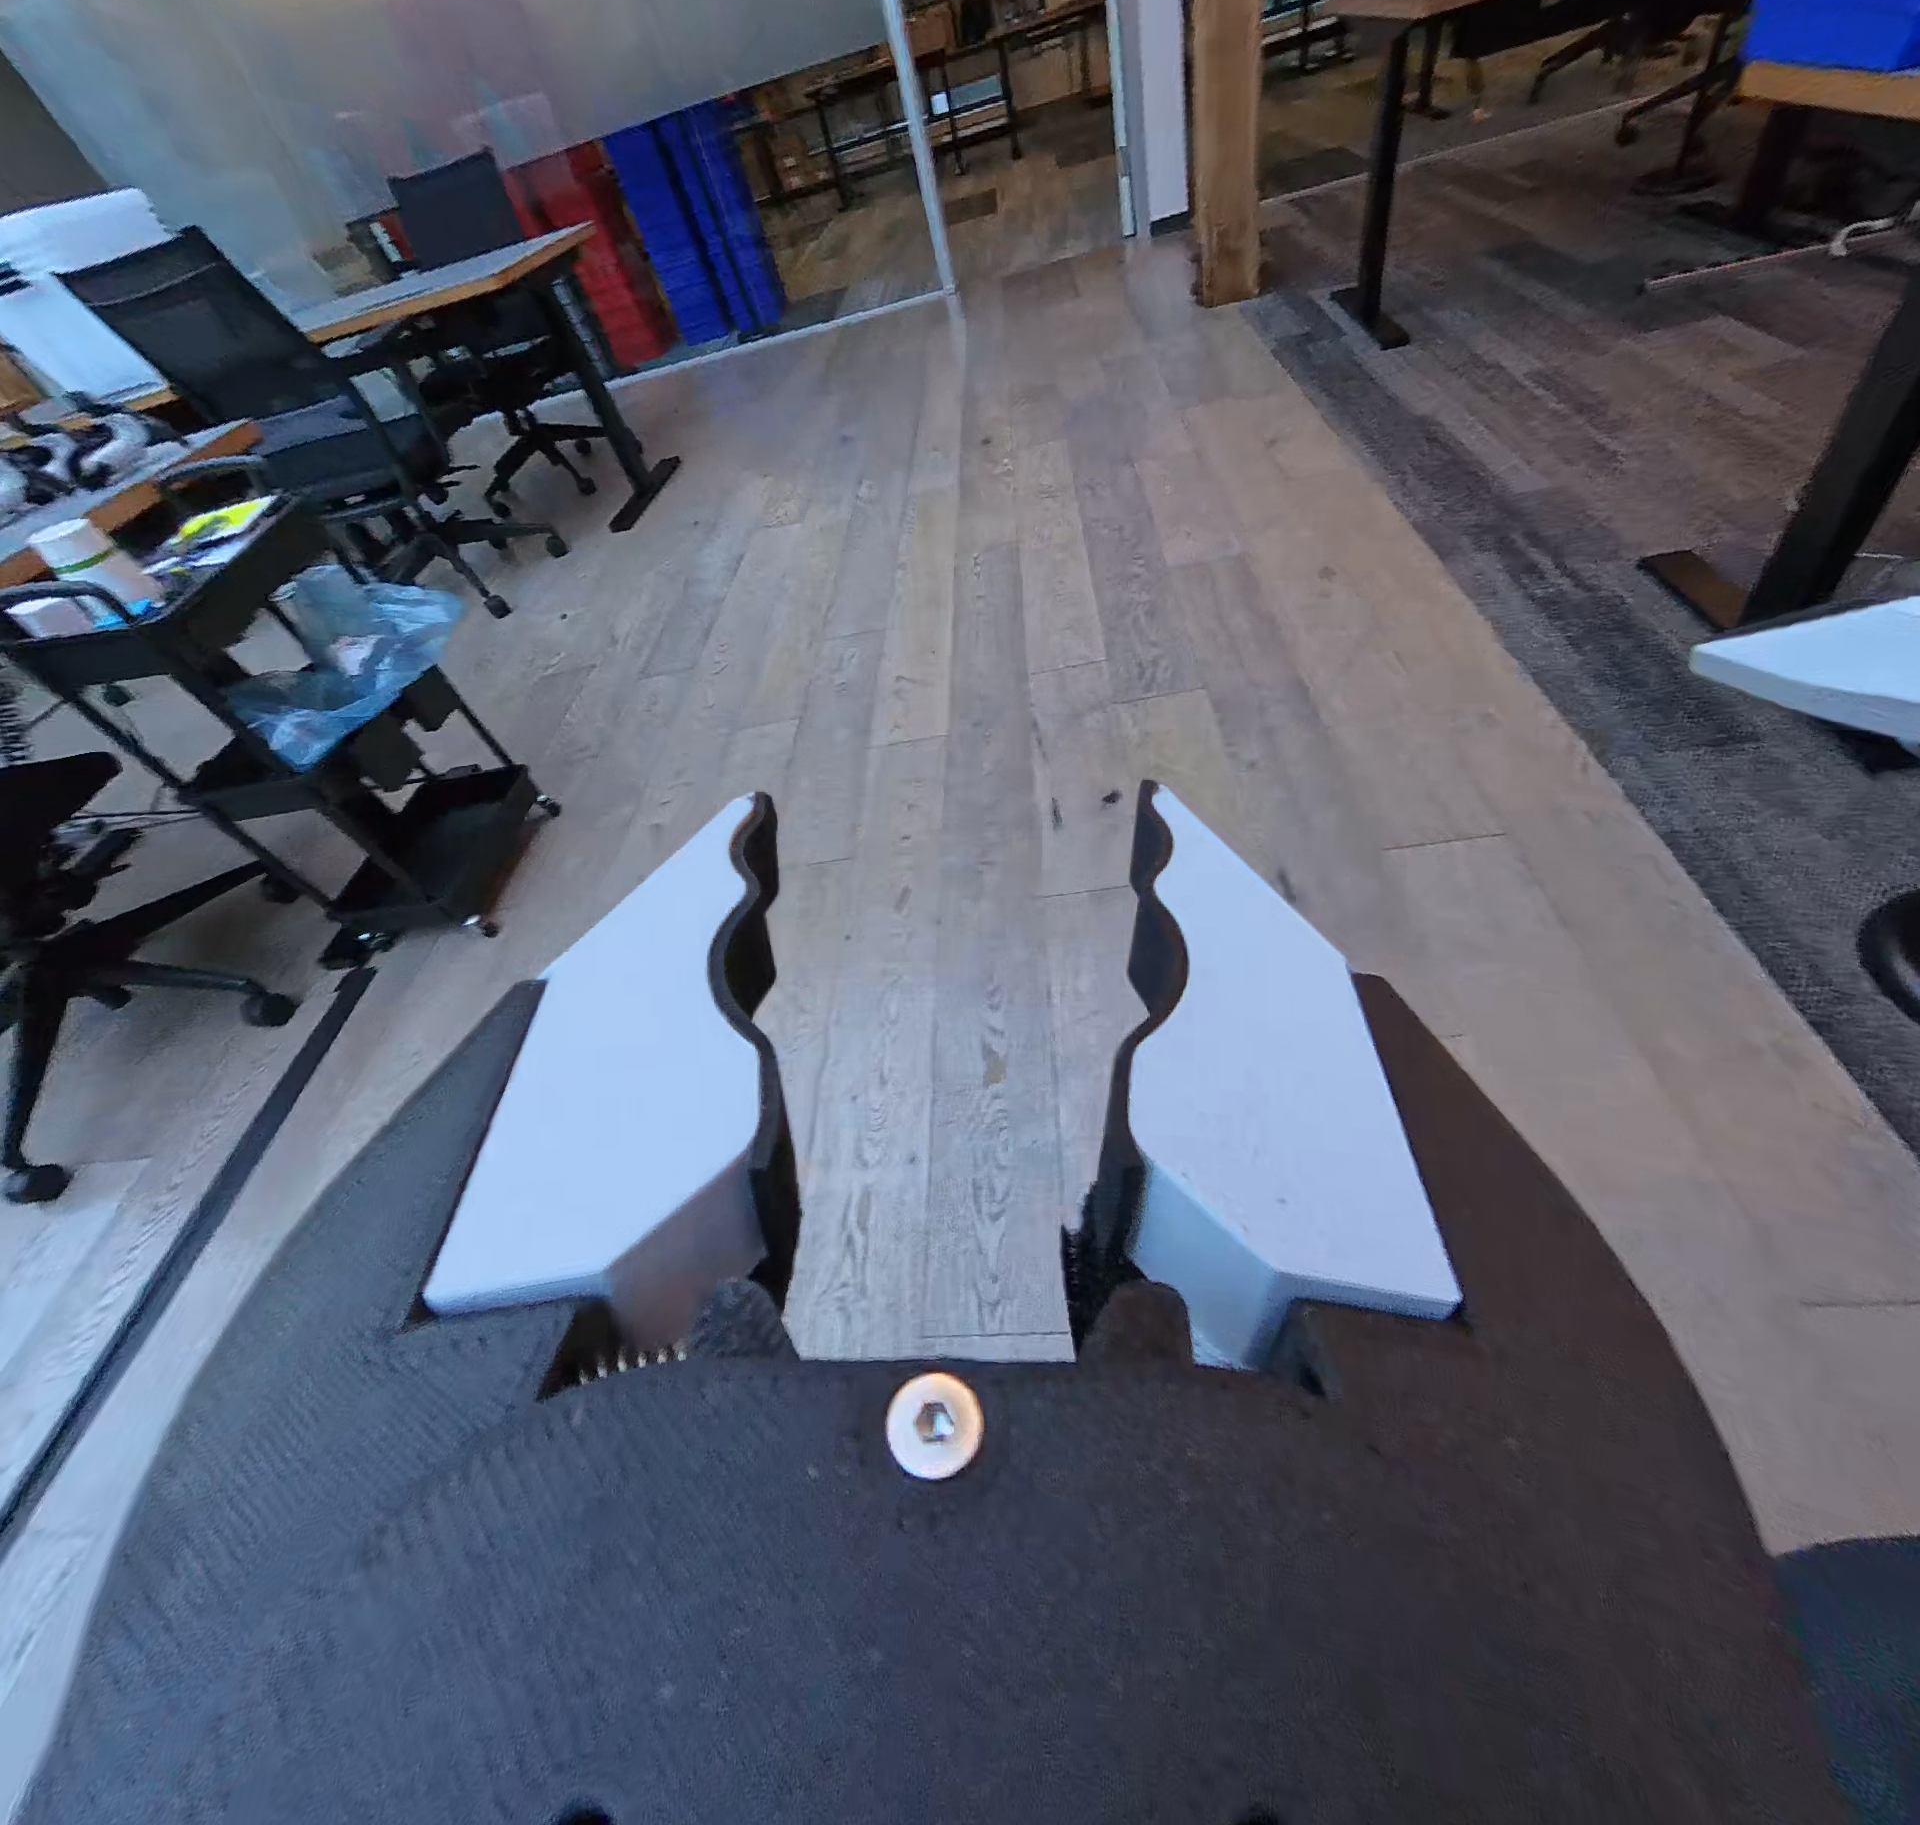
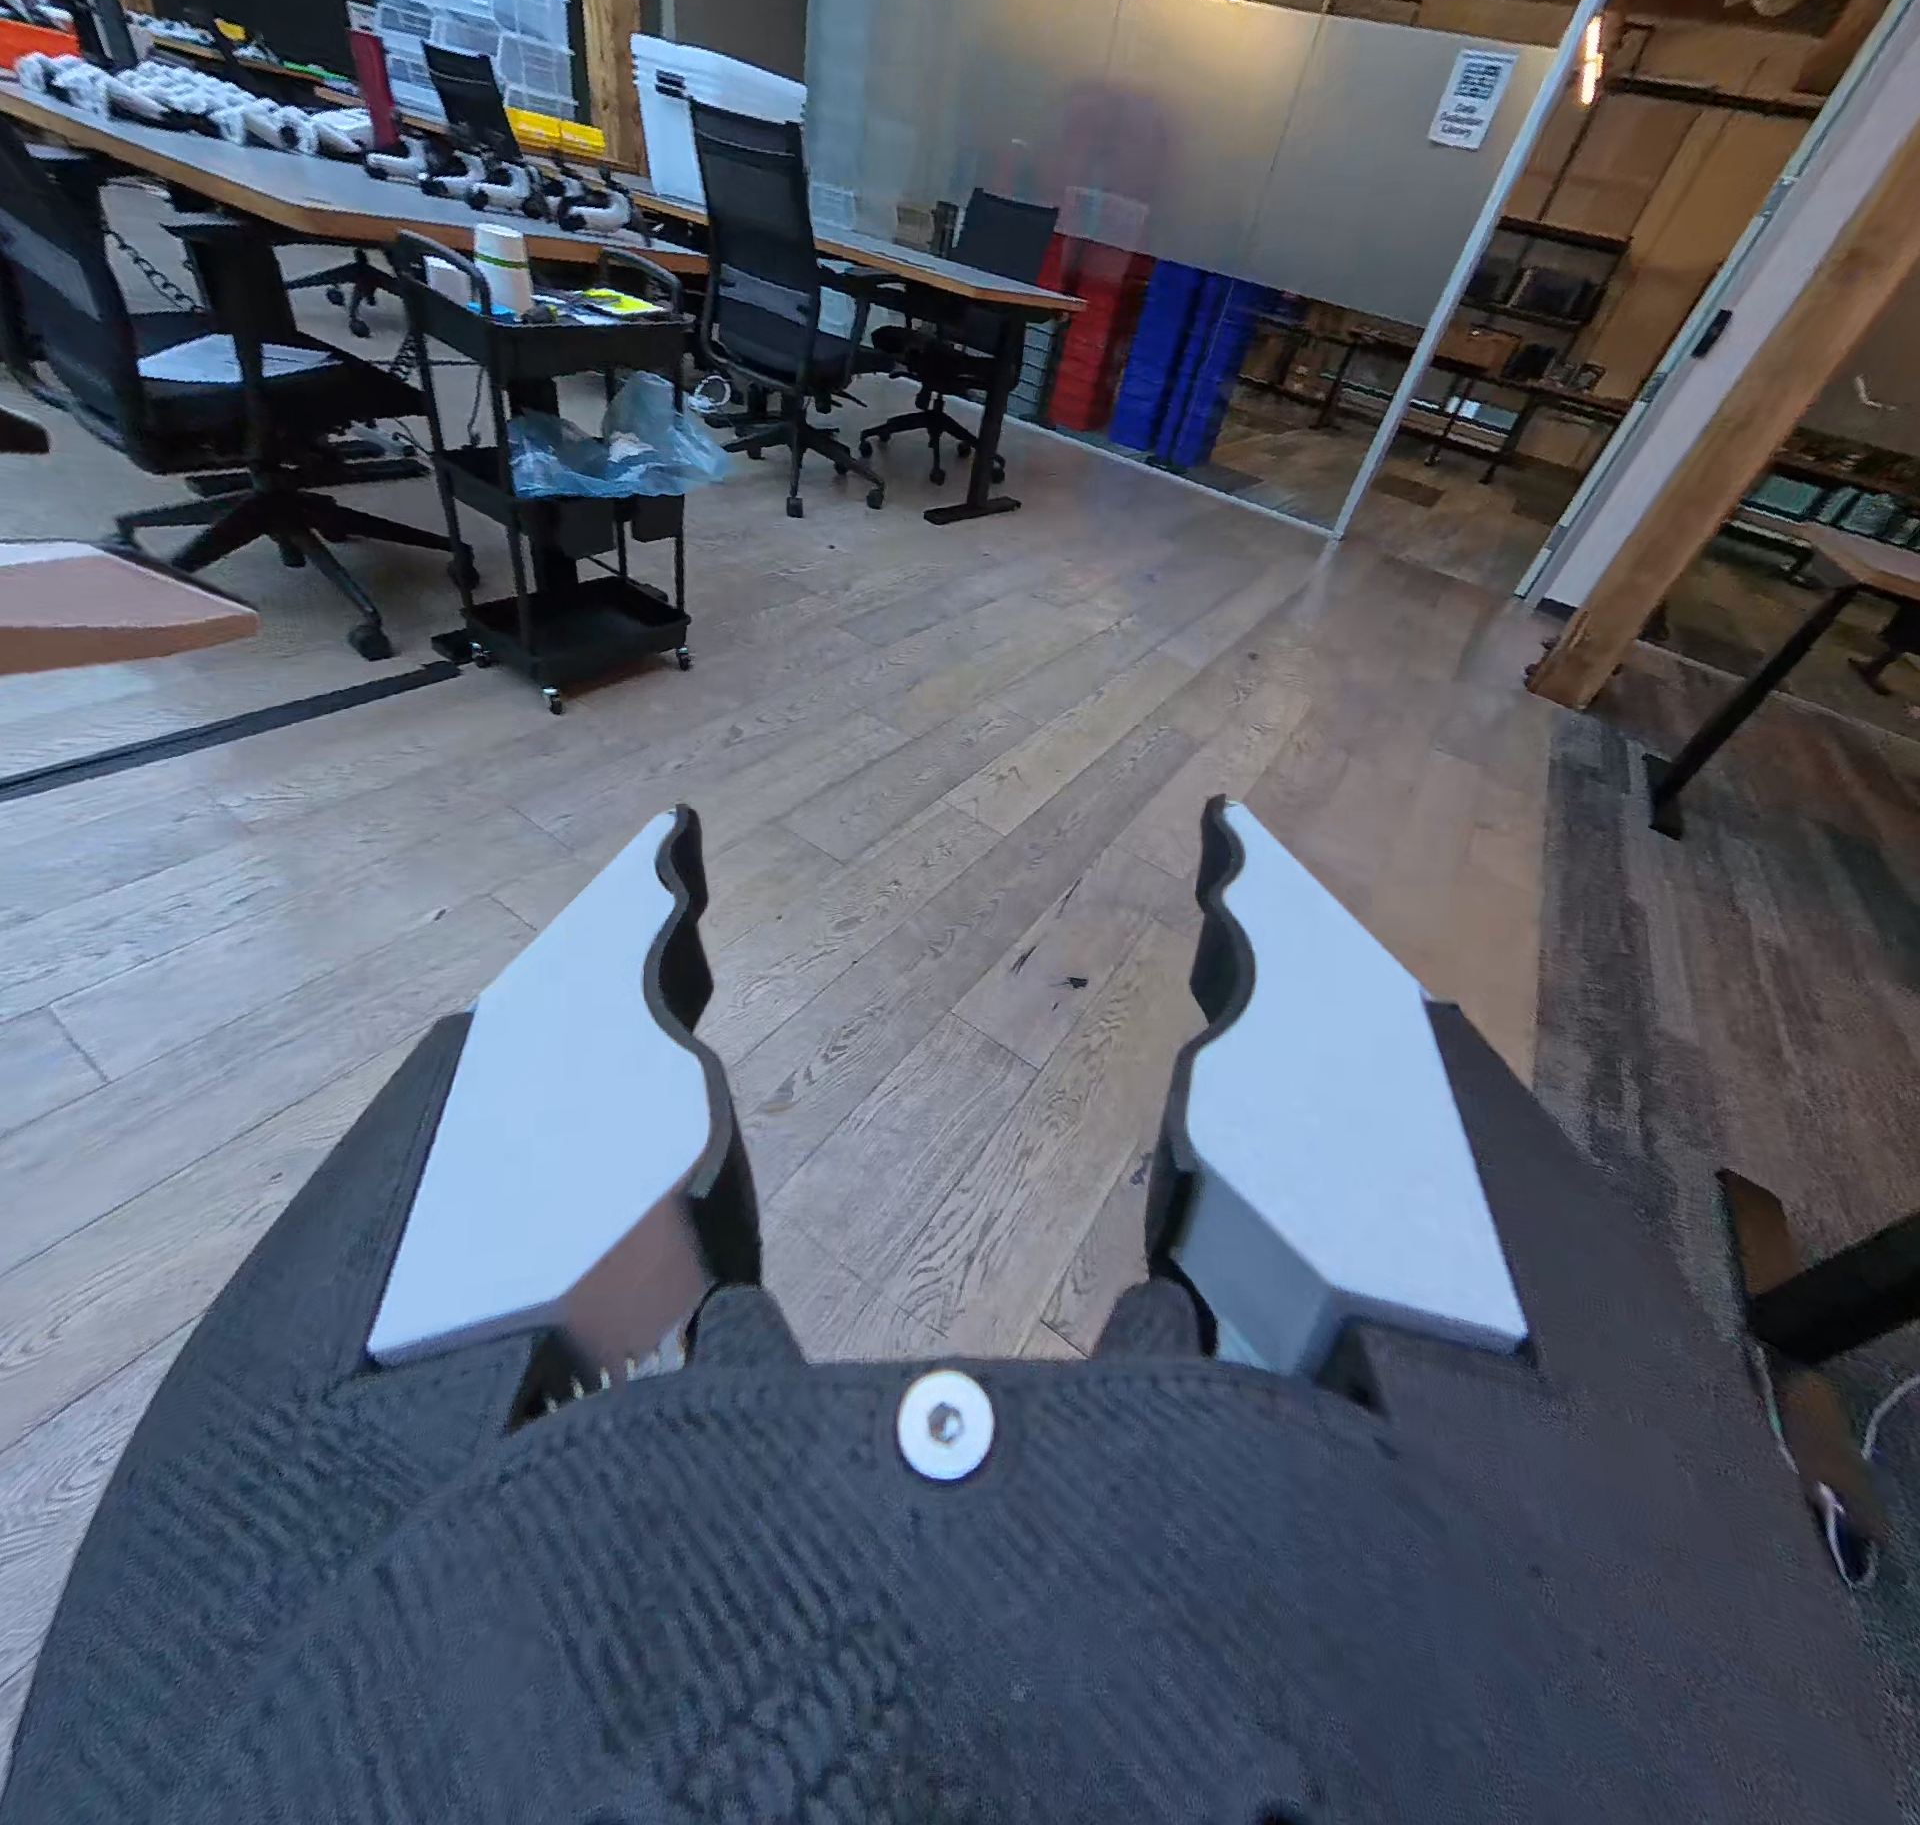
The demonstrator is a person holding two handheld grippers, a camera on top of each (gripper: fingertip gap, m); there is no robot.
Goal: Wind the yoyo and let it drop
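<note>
No yoyo shows in either view. My left gripper [image 1: 953, 799] is open and empty, held above the wooden floor [image 1: 935, 580], with white fingers [image 1: 623, 1079] and black wavy pads. My right gripper [image 2: 948, 811] is open wider and also empty above the same floor [image 2: 935, 736]. A finger of the right gripper [image 1: 1829, 679] shows at the right edge of the left wrist view. A finger of the left gripper [image 2: 104, 606] shows at the left edge of the right wrist view.
A black wheeled cart [image 2: 561, 487] with a blue plastic bag stands to the left, also in the left wrist view [image 1: 312, 726]. Office chairs [image 2: 779, 321] and long desks [image 2: 312, 196] are behind it. A wooden post [image 1: 1221, 102], table legs [image 1: 1849, 487] and grey carpet [image 1: 1558, 487] lie to the right.
</note>
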